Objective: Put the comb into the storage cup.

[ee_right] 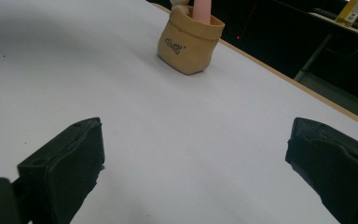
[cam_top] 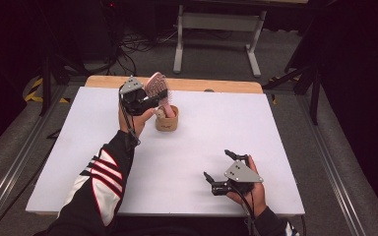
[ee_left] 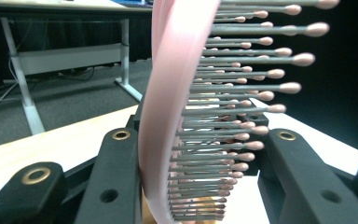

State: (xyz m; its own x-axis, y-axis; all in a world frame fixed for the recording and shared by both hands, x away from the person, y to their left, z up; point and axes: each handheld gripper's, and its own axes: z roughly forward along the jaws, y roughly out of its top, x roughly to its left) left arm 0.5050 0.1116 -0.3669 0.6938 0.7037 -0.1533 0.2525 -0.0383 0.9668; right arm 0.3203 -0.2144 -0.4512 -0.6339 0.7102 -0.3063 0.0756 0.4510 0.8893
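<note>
L gripper (cam_top: pixel 150 98) clamps the brush (cam_top: pixel 156 87) by its head, handle down in the pouch (cam_top: pixel 167 119), prob. so it stands upright. R gripper (cam_top: pixel 222 168) wide, empty, parked near the front edge. Pouch sits toward the tabletop (cam_top: pixel 275 132) far edge; plenty room all sides.

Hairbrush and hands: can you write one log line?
left gripper: shut on pink hairbrush, handle in tan pouch | right gripper: open, empty

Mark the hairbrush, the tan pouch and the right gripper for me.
hairbrush (ee_left: pixel 161 116), left gripper view, pink edge of its head
pouch (ee_right: pixel 186 49), right gripper view, its front wall
right gripper (cam_top: pixel 220 165), high view, gap between its open tips
</note>
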